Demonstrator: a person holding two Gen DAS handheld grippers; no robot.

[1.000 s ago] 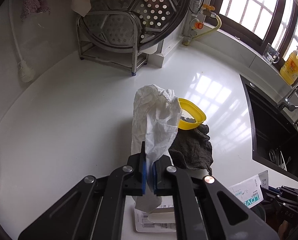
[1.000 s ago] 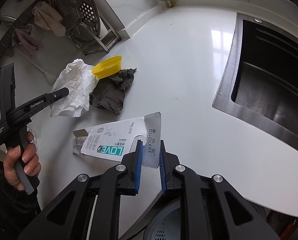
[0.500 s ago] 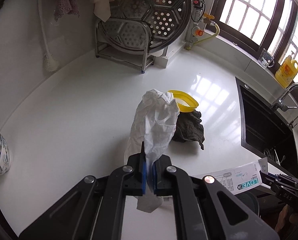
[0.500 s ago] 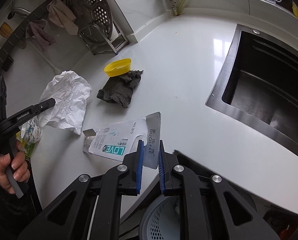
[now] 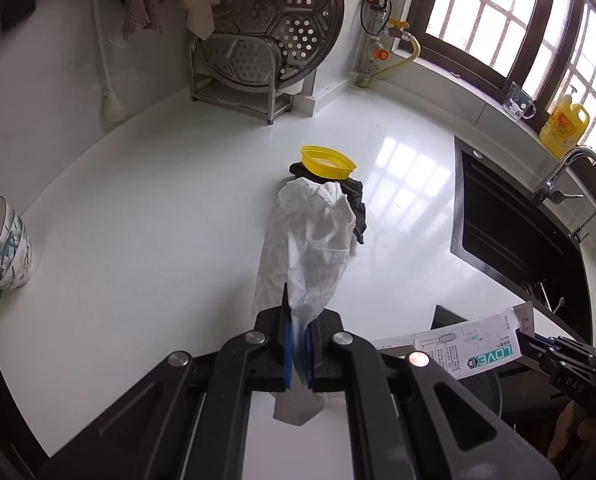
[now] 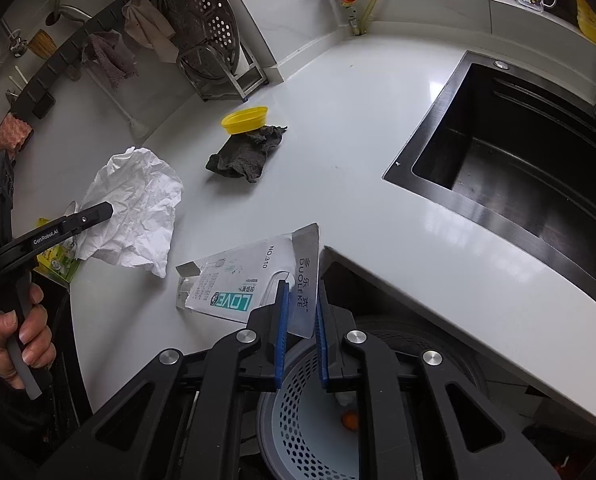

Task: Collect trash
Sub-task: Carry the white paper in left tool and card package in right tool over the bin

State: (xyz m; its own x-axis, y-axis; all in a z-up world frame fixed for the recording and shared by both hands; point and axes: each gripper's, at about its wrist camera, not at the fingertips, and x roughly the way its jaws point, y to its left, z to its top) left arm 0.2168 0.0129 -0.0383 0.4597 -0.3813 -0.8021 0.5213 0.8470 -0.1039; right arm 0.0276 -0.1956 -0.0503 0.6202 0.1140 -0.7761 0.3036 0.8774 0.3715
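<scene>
Paper [image 5: 314,240], white and crumpled, is held tight in the closed left gripper [image 5: 297,344] at the lower middle of the left wrist view, and it hangs above the white tabletop [image 5: 158,220]. In the right wrist view the same paper is seen at the left, lifted clear of the tabletop. A flat packet [image 6: 254,280] with printed letters is pinched by one corner between the pads of the right gripper [image 6: 300,320], low in the middle of that view. Under the packet, at the bottom of the frame, a grey bin [image 6: 298,420] with holes in its wall is seen. A yellow bowl [image 6: 245,119] rests on the edge of a dark rag [image 6: 244,154] on the tabletop, above the middle. A black sink [image 6: 518,152] is set into the tabletop at the right.
</scene>
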